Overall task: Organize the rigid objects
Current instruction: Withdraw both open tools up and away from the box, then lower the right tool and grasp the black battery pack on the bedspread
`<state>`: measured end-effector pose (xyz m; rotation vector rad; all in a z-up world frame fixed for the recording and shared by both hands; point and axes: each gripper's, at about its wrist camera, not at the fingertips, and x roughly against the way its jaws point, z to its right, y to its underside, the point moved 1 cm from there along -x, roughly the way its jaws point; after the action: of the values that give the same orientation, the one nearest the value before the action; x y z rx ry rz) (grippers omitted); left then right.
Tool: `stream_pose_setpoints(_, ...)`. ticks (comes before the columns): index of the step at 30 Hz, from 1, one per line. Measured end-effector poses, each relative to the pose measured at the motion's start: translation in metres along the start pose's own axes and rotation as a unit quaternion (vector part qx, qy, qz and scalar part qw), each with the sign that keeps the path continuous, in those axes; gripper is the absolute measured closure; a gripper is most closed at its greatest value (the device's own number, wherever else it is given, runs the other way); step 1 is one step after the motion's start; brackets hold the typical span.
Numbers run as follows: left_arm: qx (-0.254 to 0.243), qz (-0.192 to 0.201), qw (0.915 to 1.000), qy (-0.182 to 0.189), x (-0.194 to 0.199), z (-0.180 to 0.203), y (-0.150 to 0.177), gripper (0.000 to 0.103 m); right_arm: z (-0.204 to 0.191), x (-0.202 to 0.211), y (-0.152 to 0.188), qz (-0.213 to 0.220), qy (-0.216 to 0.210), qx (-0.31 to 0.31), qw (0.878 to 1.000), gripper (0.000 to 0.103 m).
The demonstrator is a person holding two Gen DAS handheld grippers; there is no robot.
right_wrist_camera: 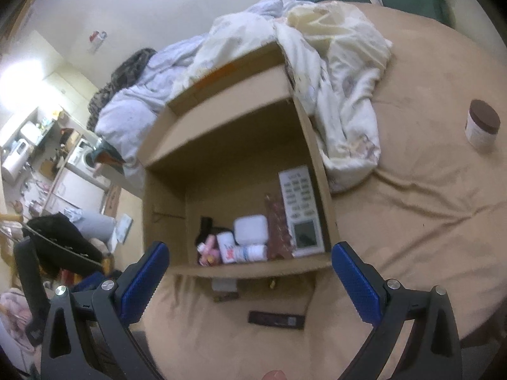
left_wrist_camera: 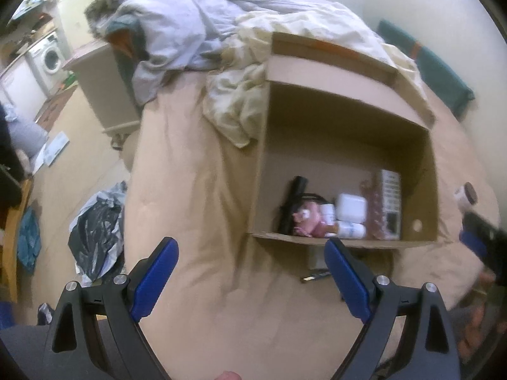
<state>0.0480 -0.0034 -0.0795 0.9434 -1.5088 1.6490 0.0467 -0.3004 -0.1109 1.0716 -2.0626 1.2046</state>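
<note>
Presently I find the left gripper [left_wrist_camera: 250, 253] with jaws spread wide and nothing between them, hovering over the tan bedsheet [left_wrist_camera: 196, 190] just short of the open cardboard box [left_wrist_camera: 424, 190]. I find the right gripper [right_wrist_camera: 248, 261] likewise spread wide, gripping nothing, at the box's near wall. The box already holds small bottles and packets, a brown-lidded jar [right_wrist_camera: 482, 125] stands well apart on the sheet, and a dark flat packet [right_wrist_camera: 276, 319] lies just before the box.

Box [right_wrist_camera: 240, 145]: brown cardboard, open-topped, on bed | contents at near wall: white case [right_wrist_camera: 250, 229], white bottles [right_wrist_camera: 245, 252], upright keypad pack [right_wrist_camera: 301, 212], black item [left_wrist_camera: 293, 204] | jar [right_wrist_camera: 481, 125]: white, brown lid, upright, well apart | dark flat bar [right_wrist_camera: 276, 319]: before box.
</note>
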Motion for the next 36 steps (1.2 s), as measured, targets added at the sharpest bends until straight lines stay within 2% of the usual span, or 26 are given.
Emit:
stream_pose_setpoints(3, 0.031, -0.011, 0.9993, -0.015, -0.014, -0.011, 0.004, 0.011, 0.002, -0.012, 0.011, -0.019, 0.019, 0.008, 1.0, 0.0)
stream_pose_setpoints(5, 0.049, -0.018, 0.9986, -0.011, -0.019, -0.016, 0.005, 0.011, 0.002, -0.018, 0.016, -0.032, 0.02, 0.008, 0.999, 0.0)
stream_pose_setpoints(9, 0.049, -0.024, 0.9982, -0.025, -0.022, -0.018, 0.006, 0.011, 0.004, -0.029, 0.026, -0.067, 0.026, 0.016, 0.997, 0.0)
stream_pose_setpoints(12, 0.047, -0.027, 0.9983, -0.021, -0.023, -0.015, 0.007, 0.011, 0.011, -0.038, 0.034, -0.095, 0.059, 0.02, 0.993, 0.0)
stream_pose_setpoints(15, 0.042, -0.03, 0.9984, -0.022, -0.024, -0.011, 0.006, 0.011, 0.024, -0.06, 0.047, -0.147, 0.09, 0.0, 0.985, 0.0)
stream_pose_setpoints(18, 0.035, -0.033, 0.9988, -0.014, -0.026, -0.005, 0.005, 0.011, 0.027, -0.079, 0.063, -0.19, 0.072, -0.03, 0.979, 0.0)
stream_pose_setpoints(22, 0.019, -0.029, 0.9992, -0.018, -0.028, 0.0, 0.003, 0.011, 0.015, -0.089, 0.071, -0.198, 0.016, -0.049, 0.979, 0.0)
stream_pose_setpoints(25, 0.024, -0.033, 0.999, -0.016, -0.029, -0.002, 0.004, 0.011, 0.01, -0.095, 0.072, -0.199, 0.013, -0.049, 0.979, 0.0)
stream_pose_setpoints(29, 0.033, -0.038, 0.9987, -0.011, -0.029, -0.006, 0.004, 0.011, 0.015, -0.103, 0.074, -0.21, 0.066, -0.039, 0.975, 0.0)
stream_pose_setpoints(36, 0.03, -0.042, 0.9987, -0.001, -0.029, 0.0, 0.003, 0.011, 0.009, -0.124, 0.087, -0.236, 0.127, 0.002, 0.964, 0.0)
